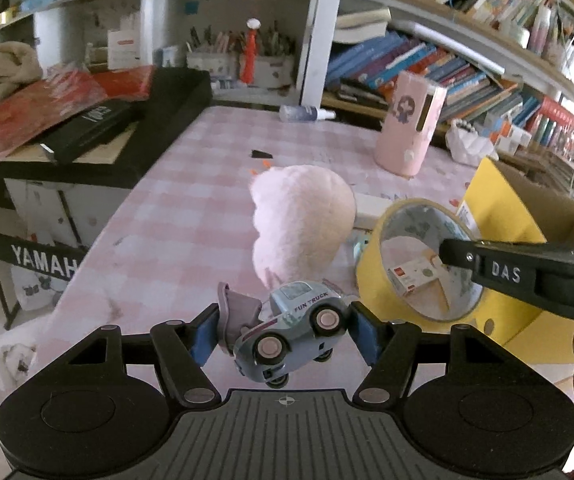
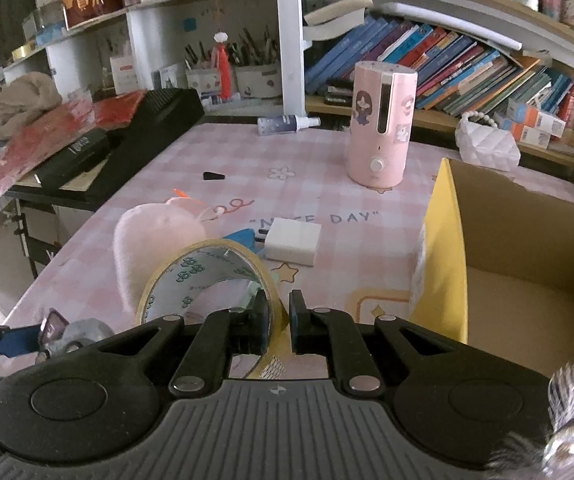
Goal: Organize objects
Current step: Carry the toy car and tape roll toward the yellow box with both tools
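My left gripper (image 1: 285, 330) is shut on a grey-blue toy car (image 1: 287, 334) marked "FUN TRUCK", held tilted above the pink checked table (image 1: 175, 216). My right gripper (image 2: 279, 322) is shut on the rim of a yellow tape roll (image 2: 207, 276), held upright above the table. The roll also shows in the left wrist view (image 1: 379, 280), with the right gripper's finger (image 1: 527, 272) reaching over it. A pink plush toy (image 1: 303, 220) lies on the table just ahead of both grippers. An open yellow cardboard box (image 2: 447, 248) stands to the right.
A pink humidifier (image 2: 381, 128), a spray bottle (image 2: 287, 125), a white charger block (image 2: 293, 240) and a small black piece (image 2: 213, 176) lie on the table. A black keyboard (image 2: 127, 140) with red papers stands at the left. Bookshelves (image 2: 467, 68) fill the back.
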A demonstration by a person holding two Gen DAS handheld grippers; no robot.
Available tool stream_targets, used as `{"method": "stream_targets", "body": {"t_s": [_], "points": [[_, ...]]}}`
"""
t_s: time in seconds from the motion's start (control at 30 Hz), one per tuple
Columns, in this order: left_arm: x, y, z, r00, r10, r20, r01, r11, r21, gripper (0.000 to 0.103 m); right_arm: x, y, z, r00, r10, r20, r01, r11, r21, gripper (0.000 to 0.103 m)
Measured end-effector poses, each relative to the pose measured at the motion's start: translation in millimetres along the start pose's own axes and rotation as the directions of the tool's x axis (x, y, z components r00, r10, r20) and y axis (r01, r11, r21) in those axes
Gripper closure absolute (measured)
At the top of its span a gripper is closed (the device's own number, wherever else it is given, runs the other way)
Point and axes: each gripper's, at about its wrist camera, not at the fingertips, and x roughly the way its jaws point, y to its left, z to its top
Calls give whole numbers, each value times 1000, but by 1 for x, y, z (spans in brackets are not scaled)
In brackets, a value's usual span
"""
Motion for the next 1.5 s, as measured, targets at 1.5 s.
{"method": "stream_targets", "body": {"t_s": [1.5], "points": [[-112,-50,-78,957,-289,23,269,914,303,36,-176,-25,-151,970,-236,-64,243,901,359,93]]}}
